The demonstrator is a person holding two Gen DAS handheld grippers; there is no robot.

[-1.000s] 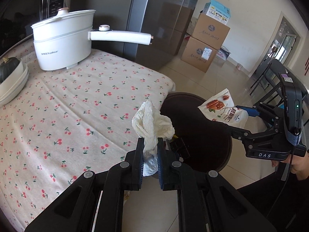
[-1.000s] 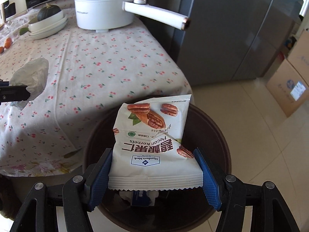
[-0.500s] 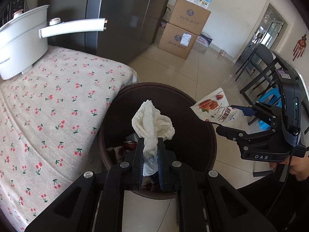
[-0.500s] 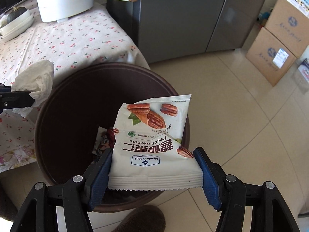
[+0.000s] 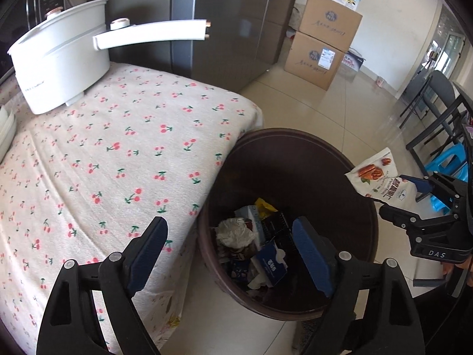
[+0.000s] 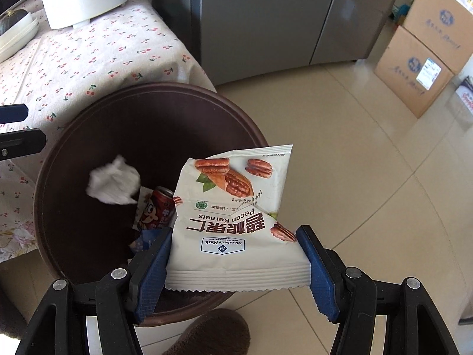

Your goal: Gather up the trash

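Tissue dropped, pecan bag held over the bin.

Left gripper (image 5: 230,251) above the brown trash bin (image 5: 298,136), jaws just sprung wide, nothing between; crumpled tissue (image 6: 113,185) inside the bin among other litter. Right gripper (image 6: 233,254) clamped on the pecan kernels bag (image 6: 236,216), just over the bin's rim.

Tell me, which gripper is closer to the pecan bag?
Right. The right gripper clamps the pecan bag over the bin's rim; the left gripper, open, hangs across the bin from it.

A cherry-print tablecloth (image 5: 124,148) covers the table, bearing a white pot (image 5: 59,68); a brown bin (image 5: 363,236) stands on the tiled floor (image 5: 325,112).
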